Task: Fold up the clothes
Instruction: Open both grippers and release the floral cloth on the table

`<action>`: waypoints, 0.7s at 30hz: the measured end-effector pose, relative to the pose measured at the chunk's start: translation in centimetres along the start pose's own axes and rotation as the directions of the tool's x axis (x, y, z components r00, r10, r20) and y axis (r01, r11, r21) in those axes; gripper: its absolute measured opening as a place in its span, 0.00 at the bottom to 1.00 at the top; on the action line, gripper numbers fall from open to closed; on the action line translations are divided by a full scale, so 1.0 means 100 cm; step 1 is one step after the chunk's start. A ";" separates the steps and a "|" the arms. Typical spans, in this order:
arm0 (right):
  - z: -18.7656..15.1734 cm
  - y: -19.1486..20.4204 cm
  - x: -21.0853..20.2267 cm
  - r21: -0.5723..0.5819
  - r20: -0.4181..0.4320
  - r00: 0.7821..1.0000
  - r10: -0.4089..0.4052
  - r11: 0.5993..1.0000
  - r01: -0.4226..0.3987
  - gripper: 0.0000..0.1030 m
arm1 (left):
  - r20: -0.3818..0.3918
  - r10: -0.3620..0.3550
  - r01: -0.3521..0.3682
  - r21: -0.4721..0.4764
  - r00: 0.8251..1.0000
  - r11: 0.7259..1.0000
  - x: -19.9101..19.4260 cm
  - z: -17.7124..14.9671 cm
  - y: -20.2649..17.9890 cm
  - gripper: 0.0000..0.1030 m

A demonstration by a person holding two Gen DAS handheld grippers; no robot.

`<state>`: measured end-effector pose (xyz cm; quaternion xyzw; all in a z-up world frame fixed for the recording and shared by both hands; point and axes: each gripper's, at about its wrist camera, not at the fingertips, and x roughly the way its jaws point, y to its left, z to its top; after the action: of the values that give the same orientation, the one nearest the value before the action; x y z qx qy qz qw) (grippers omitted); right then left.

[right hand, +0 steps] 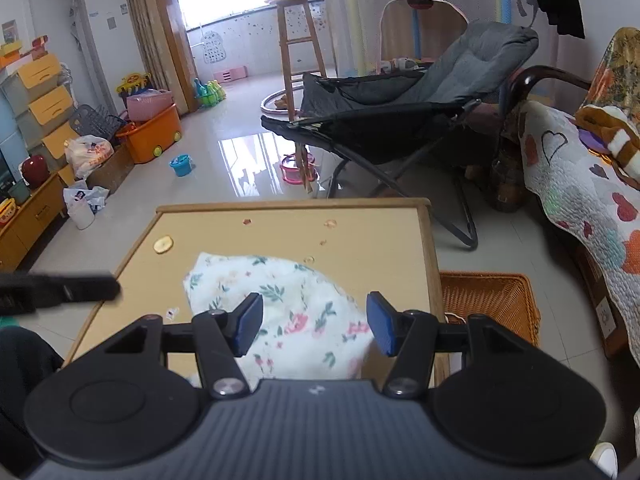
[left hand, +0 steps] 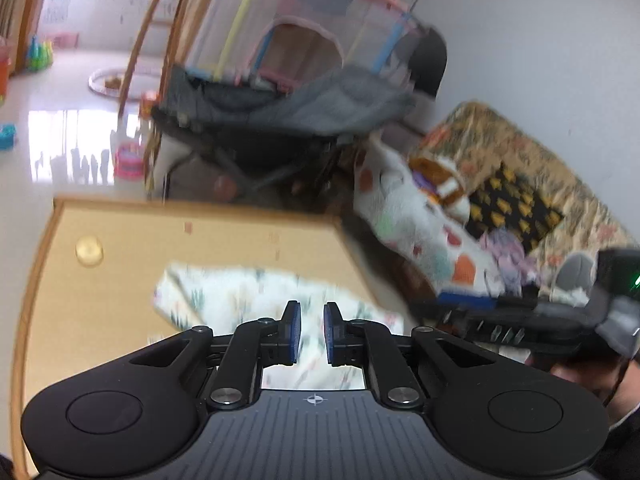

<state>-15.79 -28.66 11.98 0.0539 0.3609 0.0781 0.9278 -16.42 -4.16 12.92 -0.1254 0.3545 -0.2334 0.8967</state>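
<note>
1. The cloth, white with a floral print, is seen bunched on the table, toward the table's near right side.
2. The right gripper is held above the near part of the cloth; its fingers are spread wide apart, and nothing is gripped between the blue pads.
3. The left gripper is seen over the cloth as well; its fingers are drawn close, with a narrow gap left between the pads.
4. Whether any cloth is pinched in that gap cannot be told, since the left view is blurred.
5. In the left view, the right gripper is seen past the table's right edge.
6. In the right view, the dark tip of the left gripper is seen at the table's left edge.
7. A round yellow disc is seen on the table near its far left corner, well apart from the cloth.
8. A wicker basket is set on the floor just beside the table's right side.
9. A grey lounge chair is placed beyond the table's far edge.
10. A quilt with hearts is draped over furniture to the right of the table.
</note>
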 end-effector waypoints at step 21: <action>-0.063 0.080 0.013 -0.231 -0.052 0.996 0.077 0.969 -0.087 0.55 | -0.041 0.187 -0.189 -0.078 0.982 0.979 0.042 -0.040 0.059 0.57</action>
<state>-19.98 -20.26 7.72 -0.0423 0.3664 0.1592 0.9158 -14.55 -1.44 5.31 -0.1236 0.3889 -0.1350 0.9029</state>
